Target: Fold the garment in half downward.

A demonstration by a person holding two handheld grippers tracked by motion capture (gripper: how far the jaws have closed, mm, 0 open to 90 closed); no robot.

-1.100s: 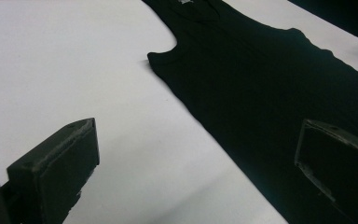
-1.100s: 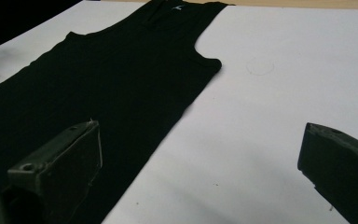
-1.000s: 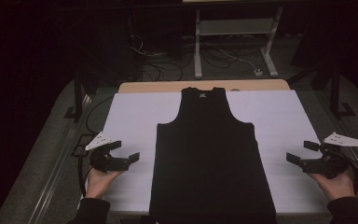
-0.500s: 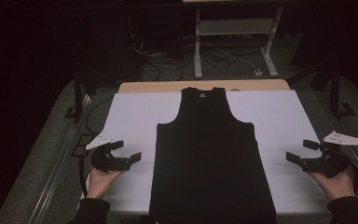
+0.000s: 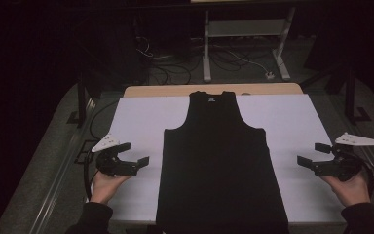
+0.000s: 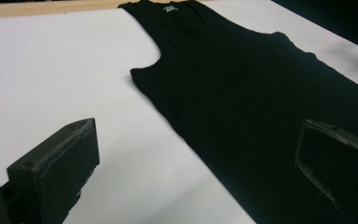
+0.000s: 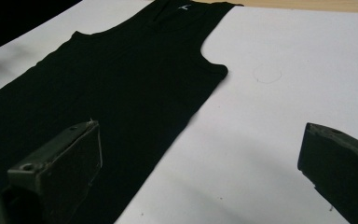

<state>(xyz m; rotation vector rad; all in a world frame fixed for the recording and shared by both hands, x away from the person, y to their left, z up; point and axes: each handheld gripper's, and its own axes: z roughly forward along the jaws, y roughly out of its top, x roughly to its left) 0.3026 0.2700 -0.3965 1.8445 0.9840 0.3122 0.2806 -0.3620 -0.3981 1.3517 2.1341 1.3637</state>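
A black tank top (image 5: 216, 156) lies flat on the white table cover (image 5: 141, 117), neck toward the far edge and hem at the near edge. My left gripper (image 5: 137, 153) hovers open just left of the top's left side seam, jaws pointing at it. In the left gripper view the tank top (image 6: 242, 93) stretches ahead between the spread jaws. My right gripper (image 5: 312, 154) is open to the right of the garment, apart from it. The right gripper view has the tank top (image 7: 121, 88) on the left and bare white cover (image 7: 279, 116) ahead.
A strip of wooden table edge (image 5: 175, 90) runs along the far side. Beyond it, on the dark floor, are cables (image 5: 175, 68) and a white metal stand (image 5: 243, 34). Table frame rails (image 5: 63, 170) run along the left side.
My left gripper has crept slightly right toward the tank top's side. The right gripper has barely moved.
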